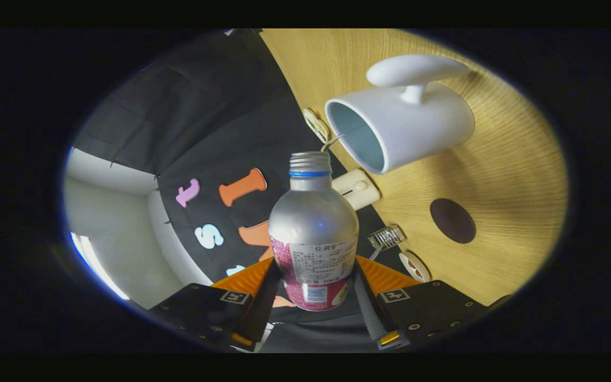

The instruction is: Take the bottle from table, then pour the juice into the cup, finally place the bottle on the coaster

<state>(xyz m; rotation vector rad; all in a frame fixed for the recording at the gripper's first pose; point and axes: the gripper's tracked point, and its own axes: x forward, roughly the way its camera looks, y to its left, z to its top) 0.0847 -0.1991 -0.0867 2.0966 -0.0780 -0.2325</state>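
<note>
Gripper view: bottle held tipped toward the cup

Gripper view shows the gripper (313, 289) closed on the bottle (313, 233), both fingers (263, 297) pressing on its labelled lower body from either side. The bottle is silver with a pink label and a blue ring under its threaded, uncapped neck. The scene is rolled over, so the wooden table (496, 159) stands up along one side and the bottle is tilted with its mouth close to the cup's rim. A thin stream runs from the bottle's mouth into the white cup (401, 124), whose opening faces the bottle and whose handle points away from the table. The dark round coaster (452, 220) lies bare on the table beside the cup, beyond the fingers. Small white items (356, 188) sit along the table's edge, between the bottle and the cup
</note>
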